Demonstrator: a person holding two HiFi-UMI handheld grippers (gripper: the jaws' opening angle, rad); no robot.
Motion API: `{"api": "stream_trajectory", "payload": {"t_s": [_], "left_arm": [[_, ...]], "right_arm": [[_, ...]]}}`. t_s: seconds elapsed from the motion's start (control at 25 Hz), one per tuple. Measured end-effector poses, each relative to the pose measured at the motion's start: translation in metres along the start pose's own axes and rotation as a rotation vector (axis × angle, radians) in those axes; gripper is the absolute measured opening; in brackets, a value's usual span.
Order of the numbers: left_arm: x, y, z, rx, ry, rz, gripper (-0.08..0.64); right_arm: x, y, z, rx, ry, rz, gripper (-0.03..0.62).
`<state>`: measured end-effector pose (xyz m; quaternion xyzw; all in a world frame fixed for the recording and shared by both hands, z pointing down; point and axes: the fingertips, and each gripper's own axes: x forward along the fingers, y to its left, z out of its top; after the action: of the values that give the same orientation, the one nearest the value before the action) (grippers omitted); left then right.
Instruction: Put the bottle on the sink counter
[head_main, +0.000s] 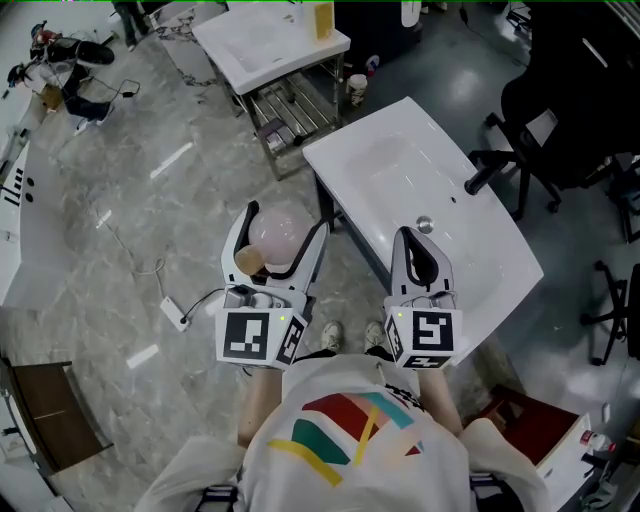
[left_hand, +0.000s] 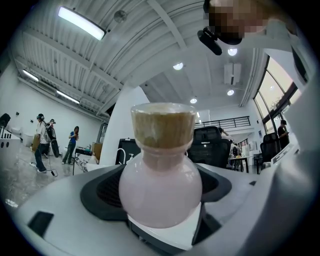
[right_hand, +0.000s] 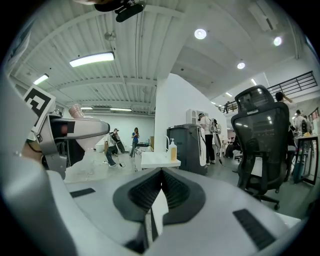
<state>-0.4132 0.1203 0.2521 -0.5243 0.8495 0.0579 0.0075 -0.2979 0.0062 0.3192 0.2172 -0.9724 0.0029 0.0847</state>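
Note:
A round pale-pink bottle (head_main: 281, 233) with a cork stopper (head_main: 248, 259) sits between the jaws of my left gripper (head_main: 286, 226), which is shut on its belly. It is held in the air over the floor, left of the white sink counter (head_main: 390, 160). In the left gripper view the bottle (left_hand: 160, 187) fills the centre, cork (left_hand: 163, 125) pointing up. My right gripper (head_main: 420, 243) hovers over the counter's near end with its jaws shut on nothing. In the right gripper view its pads (right_hand: 156, 210) meet.
A black faucet (head_main: 481, 177) and a drain (head_main: 424, 224) are on the sink counter. A second white counter (head_main: 262, 45) with a yellow bottle (head_main: 323, 18) stands farther back. Black office chairs (head_main: 560, 110) crowd the right side. A cable and plug block (head_main: 175, 313) lie on the marble floor.

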Motion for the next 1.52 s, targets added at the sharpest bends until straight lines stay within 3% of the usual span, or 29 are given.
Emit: {"api": "stream_trajectory", "payload": {"t_s": [0.32,0.6,0.8,1.28,1.52], "left_arm": [[0.007,-0.002,-0.005,0.005,0.021,0.006,0.417],[0.017,-0.021,-0.012,0.025,0.045,-0.056,0.417],[0.042,-0.064,-0.019,0.021,0.069,-0.171,0.417],[0.084,-0.228,-0.039,0.019,0.107,-0.588,0.417],[0.082,-0.303,-0.051,0.029,0.128,-0.757,0.417]], "right_arm": [[0.005,-0.002,0.002,0.005,-0.002,0.026,0.011],[-0.006,-0.018,0.002,0.021,-0.010,-0.036,0.011],[-0.026,-0.057,-0.003,0.040,-0.001,-0.137,0.011],[-0.137,-0.177,-0.028,0.110,0.000,-0.549,0.011],[-0.192,-0.215,-0.038,0.133,-0.004,-0.699,0.011]]}}
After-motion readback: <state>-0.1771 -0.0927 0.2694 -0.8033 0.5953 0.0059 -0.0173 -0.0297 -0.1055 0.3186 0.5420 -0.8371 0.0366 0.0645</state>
